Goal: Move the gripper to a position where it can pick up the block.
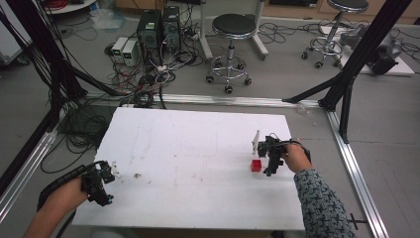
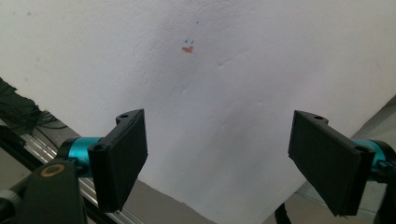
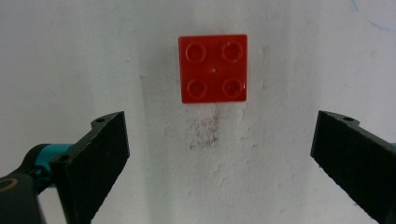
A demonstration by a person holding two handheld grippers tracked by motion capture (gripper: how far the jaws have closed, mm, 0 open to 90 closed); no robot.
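While both hands rest at the near half of the white board, each gripper hangs over it with nothing between its jaws. In the high view the right gripper sits near the board's right edge, held by the right hand, whose patterned sleeve runs off toward the bottom. A red brick lies flat on the board just beside that gripper, on its left. In the right gripper view the brick shows four round studs on top and sits ahead of the jaws — beyond their tips, not between them — with a grey smudge on the board just short of it. The right gripper has its jaws spread wide apart.

At the board's left near corner the left hand holds the left gripper, a black cable looping off it to the left. In the left gripper view the left gripper is likewise spread wide, over bare white board, with a small orange mark farther ahead. Beyond the board, on the floor, stand two stools and a tangle of cables.
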